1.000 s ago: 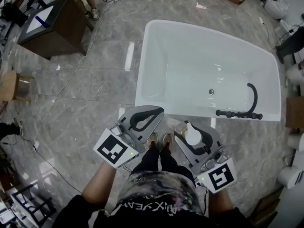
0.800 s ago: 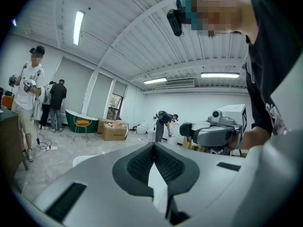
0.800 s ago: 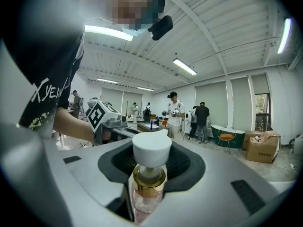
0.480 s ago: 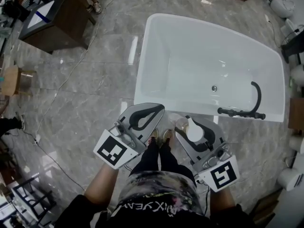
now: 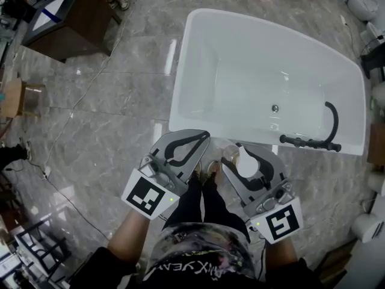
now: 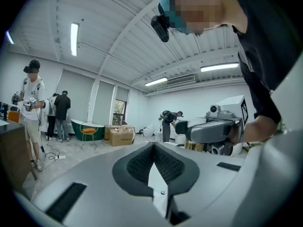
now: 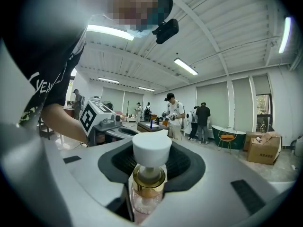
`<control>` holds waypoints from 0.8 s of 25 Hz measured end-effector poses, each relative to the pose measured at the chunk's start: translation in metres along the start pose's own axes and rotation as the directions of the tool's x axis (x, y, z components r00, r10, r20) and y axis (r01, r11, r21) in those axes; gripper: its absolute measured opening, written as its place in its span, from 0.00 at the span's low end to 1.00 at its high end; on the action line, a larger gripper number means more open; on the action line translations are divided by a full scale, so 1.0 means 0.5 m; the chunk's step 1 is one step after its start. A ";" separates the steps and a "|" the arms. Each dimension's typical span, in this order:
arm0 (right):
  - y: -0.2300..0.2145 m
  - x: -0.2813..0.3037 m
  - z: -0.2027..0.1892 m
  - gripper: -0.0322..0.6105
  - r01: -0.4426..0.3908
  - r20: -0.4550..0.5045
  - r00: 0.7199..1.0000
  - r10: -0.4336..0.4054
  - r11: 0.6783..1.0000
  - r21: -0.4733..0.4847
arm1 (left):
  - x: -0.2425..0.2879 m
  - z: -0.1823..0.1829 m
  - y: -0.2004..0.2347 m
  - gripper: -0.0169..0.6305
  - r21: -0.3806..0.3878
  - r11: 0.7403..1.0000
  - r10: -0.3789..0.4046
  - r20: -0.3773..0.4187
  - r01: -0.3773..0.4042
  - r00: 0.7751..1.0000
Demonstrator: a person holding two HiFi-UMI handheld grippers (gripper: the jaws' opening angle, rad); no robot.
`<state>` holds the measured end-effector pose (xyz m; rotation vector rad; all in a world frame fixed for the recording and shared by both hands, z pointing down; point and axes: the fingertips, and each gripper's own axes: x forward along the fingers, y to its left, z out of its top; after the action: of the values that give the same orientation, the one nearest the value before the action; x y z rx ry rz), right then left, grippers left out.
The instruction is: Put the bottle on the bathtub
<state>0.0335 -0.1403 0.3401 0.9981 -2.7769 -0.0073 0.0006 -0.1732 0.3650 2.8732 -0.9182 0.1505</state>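
The right gripper (image 5: 249,156) grasps a clear pump bottle (image 7: 151,159) with a gold collar and white head, upright, near the white glossy bathtub's (image 5: 179,84) near rim. The left gripper (image 5: 198,139) is clenched, empty.

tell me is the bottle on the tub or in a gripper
In a gripper: the right gripper has its jaws clamped on the bottle, off the bathtub.
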 end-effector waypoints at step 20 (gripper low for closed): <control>-0.027 0.066 -0.194 0.28 0.026 -0.042 0.999 -0.028 0.999 -0.037 | 0.052 -0.169 0.037 0.05 -0.023 1.000 0.000 -0.023 0.000 1.000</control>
<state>0.0345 -0.1657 0.4401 1.0149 -2.7146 -0.0398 0.0062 -0.1906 0.4535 2.8442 -0.9100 0.1717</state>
